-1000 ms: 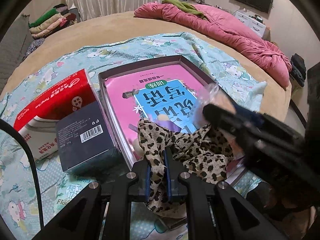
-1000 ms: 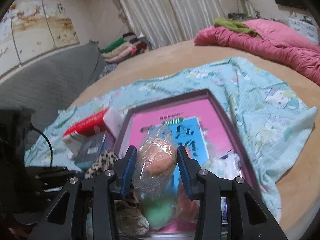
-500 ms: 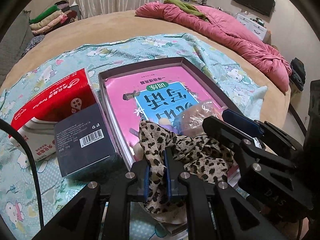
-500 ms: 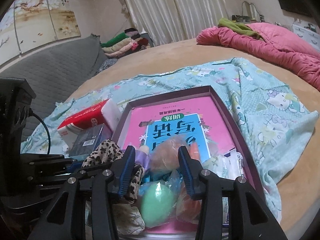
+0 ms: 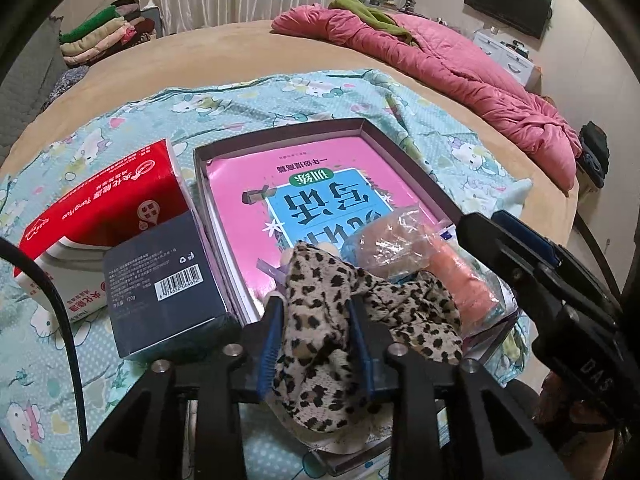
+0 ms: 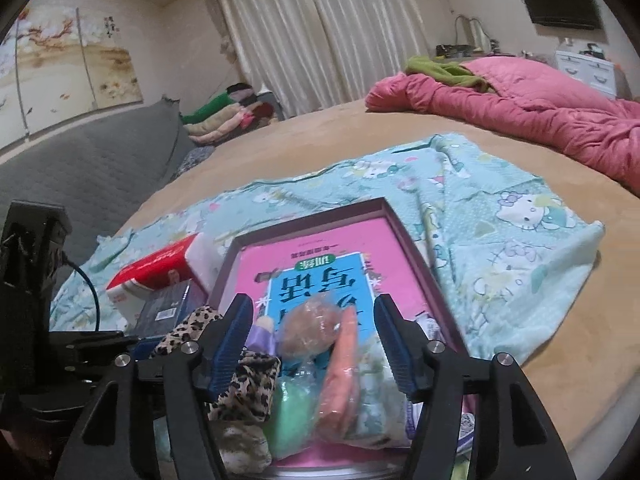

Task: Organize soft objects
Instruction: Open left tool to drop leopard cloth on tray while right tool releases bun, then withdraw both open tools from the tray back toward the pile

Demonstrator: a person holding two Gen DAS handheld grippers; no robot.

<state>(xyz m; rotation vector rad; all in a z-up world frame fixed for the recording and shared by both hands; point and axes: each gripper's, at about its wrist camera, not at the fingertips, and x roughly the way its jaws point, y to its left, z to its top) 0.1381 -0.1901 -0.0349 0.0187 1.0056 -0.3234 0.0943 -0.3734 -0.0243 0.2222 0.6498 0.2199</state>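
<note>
Leopard cloth (image 5: 320,312) now sits loose as left gripper (image 5: 316,320) opens; right gripper (image 6: 314,340) widens off bagged toy (image 6: 308,326).

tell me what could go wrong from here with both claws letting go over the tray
1. The leopard-print cloth drapes over the near rim of the tray; as the left claw opens, it could slide out onto the blanket.
2. The right claw is opening over the plastic-wrapped soft items; its fingers could snag the loose wrap when pulling back.
</note>
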